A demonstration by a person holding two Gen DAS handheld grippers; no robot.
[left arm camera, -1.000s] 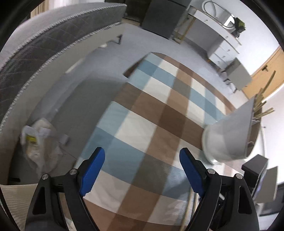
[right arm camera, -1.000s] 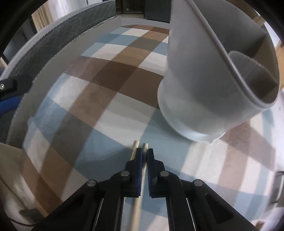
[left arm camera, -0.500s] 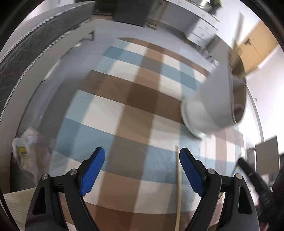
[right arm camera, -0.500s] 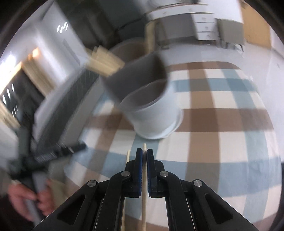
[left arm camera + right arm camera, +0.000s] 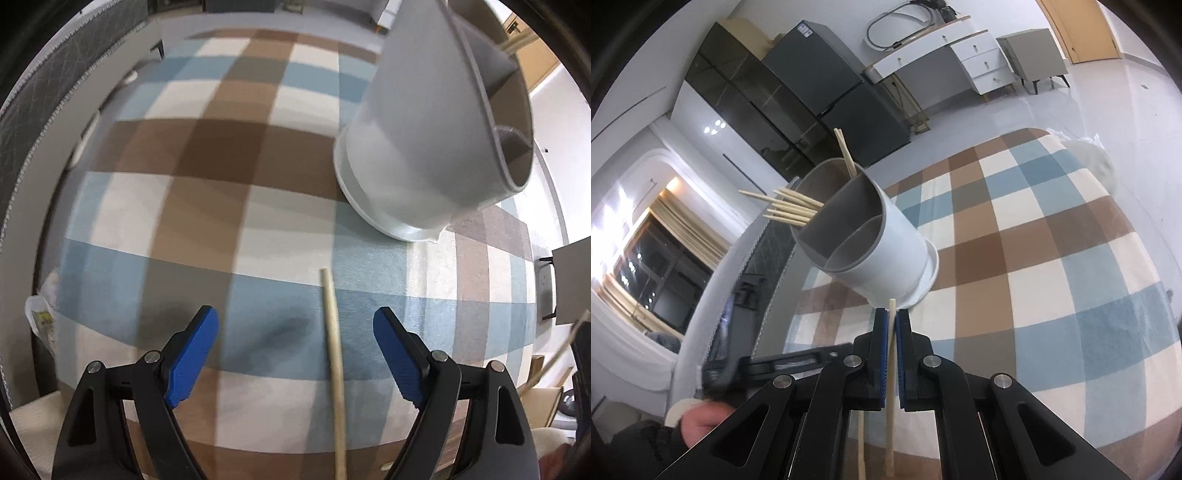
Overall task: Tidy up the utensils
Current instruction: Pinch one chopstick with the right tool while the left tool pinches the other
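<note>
A white utensil holder (image 5: 424, 147) with grey inner dividers stands on the checked tablecloth (image 5: 221, 184); in the right wrist view (image 5: 882, 243) several wooden chopsticks (image 5: 786, 206) stick out of its far compartment. One chopstick (image 5: 334, 365) lies on the cloth between the fingers of my open left gripper (image 5: 295, 354). My right gripper (image 5: 893, 321) is shut on another chopstick (image 5: 891, 384) and holds it above the table, just in front of the holder's base.
The left gripper and the hand holding it (image 5: 746, 373) show at lower left in the right wrist view. A grey sofa edge (image 5: 55, 85) runs along the table's left side. A plastic bag (image 5: 40, 314) lies on the floor. Dark cabinets (image 5: 798, 96) stand behind.
My right gripper has lifted its chopstick off the cloth and tilted up toward the holder's mouth. My left gripper has moved in over the remaining chopstick, which now lies between its fingers.
</note>
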